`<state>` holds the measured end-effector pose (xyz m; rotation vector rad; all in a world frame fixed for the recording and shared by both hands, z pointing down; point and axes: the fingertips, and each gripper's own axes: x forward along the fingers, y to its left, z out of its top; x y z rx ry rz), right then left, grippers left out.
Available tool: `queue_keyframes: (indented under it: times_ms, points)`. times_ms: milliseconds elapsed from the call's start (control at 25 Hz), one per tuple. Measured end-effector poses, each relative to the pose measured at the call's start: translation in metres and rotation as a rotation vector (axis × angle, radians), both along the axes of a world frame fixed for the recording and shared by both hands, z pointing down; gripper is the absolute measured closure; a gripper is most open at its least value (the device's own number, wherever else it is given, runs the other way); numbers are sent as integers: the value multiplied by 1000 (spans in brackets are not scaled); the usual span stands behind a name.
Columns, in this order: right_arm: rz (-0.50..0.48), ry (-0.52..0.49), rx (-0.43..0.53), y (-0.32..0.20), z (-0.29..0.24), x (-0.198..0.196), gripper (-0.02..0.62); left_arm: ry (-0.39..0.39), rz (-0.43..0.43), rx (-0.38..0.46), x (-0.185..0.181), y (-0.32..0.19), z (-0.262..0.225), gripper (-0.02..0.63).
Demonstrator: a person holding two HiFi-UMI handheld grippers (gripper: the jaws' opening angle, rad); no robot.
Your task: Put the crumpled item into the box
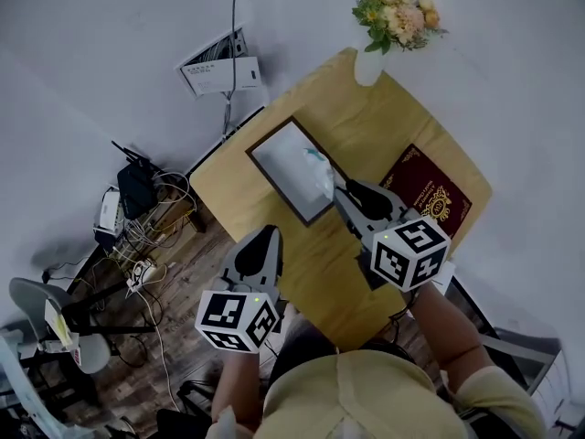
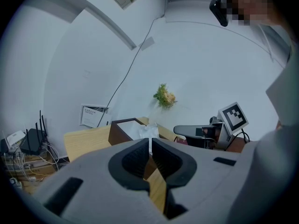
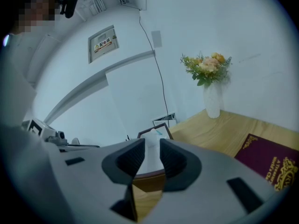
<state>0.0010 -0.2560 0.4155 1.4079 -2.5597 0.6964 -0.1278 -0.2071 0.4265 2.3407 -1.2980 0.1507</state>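
Tabletop (image 1: 366,126) of pale wood carried a shallow, dark-framed box (image 1: 270,135) with a white lining. The crumpled item (image 1: 318,174), a wad of white paper or tissue, lay inside the box against the side nearest the right gripper (image 1: 347,193). That gripper hovered just beside the box, its tips close to the wad but not on it. In the right gripper view its fingers (image 3: 173,160) stood a little apart with nothing between them, and the box showed through the gap. The left gripper (image 1: 268,234) hung near the front edge of the tabletop, apart from the box. In the left gripper view its fingers (image 2: 133,160) were drawn almost together, leaving only a thin slit, and held nothing. A burgundy book (image 1: 430,190) with gold print lay to the right of the box. A white vase (image 1: 369,65) of pale flowers (image 1: 398,12) stood at the far corner.
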Motion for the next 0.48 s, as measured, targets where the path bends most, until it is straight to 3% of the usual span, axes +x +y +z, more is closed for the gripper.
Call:
queue_keyframes:
  times_ms: [480]
  points:
    - [-27, -29, 31, 48, -17, 14, 500, 19, -54, 43, 10, 37, -23, 569]
